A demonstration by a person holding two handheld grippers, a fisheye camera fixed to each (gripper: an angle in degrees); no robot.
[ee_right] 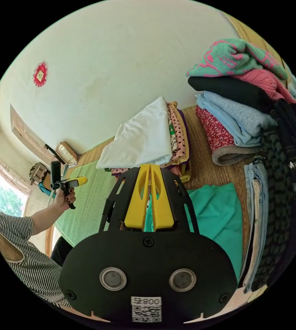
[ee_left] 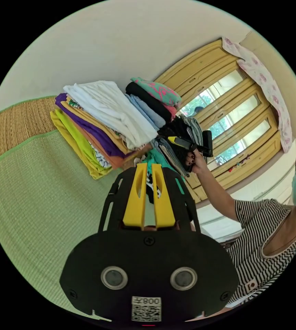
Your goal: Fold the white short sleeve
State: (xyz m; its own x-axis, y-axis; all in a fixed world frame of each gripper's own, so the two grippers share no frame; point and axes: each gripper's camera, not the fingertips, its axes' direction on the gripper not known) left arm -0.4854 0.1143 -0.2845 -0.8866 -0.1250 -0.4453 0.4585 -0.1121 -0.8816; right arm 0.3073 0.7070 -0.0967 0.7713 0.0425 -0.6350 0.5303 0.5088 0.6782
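Observation:
A folded white short sleeve (ee_left: 110,110) lies on top of a stack of colourful folded clothes; the right gripper view shows the white short sleeve (ee_right: 141,141) from its other side. My left gripper (ee_left: 149,168) hangs in the air short of that stack, jaws shut with nothing between them. My right gripper (ee_right: 149,167) is also shut and empty, held above a teal garment (ee_right: 220,213) spread on the mat. Each gripper appears in the other's view, held up in a hand: the right gripper (ee_left: 184,143) and the left gripper (ee_right: 73,182).
A second pile (ee_right: 237,103) of knitwear, black and blue clothes stands right of the stack, with dark and denim garments (ee_right: 278,192) beside it. A green mat (ee_left: 34,206) covers the floor. A person in a striped top (ee_left: 261,247) sits before wooden-framed windows (ee_left: 234,113).

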